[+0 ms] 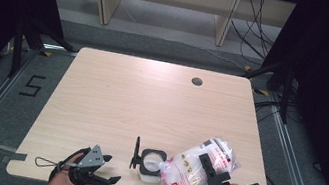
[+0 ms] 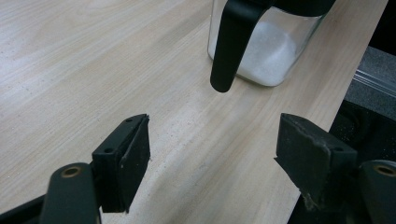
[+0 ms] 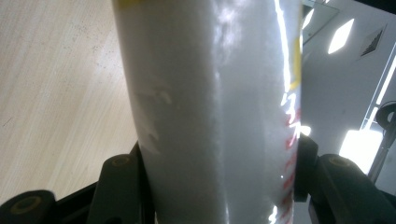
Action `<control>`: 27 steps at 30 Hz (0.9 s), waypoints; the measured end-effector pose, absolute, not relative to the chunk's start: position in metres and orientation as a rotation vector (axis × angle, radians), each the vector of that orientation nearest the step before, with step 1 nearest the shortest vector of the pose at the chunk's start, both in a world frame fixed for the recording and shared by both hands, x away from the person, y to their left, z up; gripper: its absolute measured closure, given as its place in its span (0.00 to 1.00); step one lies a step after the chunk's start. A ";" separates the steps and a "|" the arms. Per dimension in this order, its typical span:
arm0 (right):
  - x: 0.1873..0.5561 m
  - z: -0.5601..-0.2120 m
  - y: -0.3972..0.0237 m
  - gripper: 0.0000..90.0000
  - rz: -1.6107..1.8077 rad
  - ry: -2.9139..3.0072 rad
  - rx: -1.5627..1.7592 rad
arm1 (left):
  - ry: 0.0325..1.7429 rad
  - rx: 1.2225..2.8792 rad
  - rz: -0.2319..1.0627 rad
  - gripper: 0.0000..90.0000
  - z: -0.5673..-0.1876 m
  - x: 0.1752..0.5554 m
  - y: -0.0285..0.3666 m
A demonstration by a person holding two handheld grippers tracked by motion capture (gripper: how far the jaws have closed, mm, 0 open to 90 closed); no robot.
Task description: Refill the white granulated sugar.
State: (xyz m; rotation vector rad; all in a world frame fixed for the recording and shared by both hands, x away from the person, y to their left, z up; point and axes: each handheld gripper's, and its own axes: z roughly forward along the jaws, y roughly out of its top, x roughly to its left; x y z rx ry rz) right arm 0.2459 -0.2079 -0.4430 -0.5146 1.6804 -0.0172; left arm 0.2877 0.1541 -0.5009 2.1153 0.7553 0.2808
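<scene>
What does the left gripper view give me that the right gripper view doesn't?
Left gripper view alone: the left tool with jaws wide open over bare wood, and the glass jar ahead, white powder inside, its black handle hanging toward the camera. Right gripper view alone: the white bag clamped between the right tool jaws. Both: the light wooden table.

White bag [image 1: 195,171], red print; pale wood table [image 1: 115,99]; black-handled jar [image 1: 151,165].
</scene>
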 end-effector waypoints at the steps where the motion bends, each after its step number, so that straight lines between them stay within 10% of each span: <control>1: 0.246 -0.443 -0.208 0.53 -0.017 1.682 -0.513 | 0.764 2.097 0.270 0.29 -0.501 0.287 0.153; 27: 0.247 -0.442 -0.208 0.54 -0.017 1.674 -0.537 | 0.747 2.115 0.281 0.29 -0.501 0.288 0.155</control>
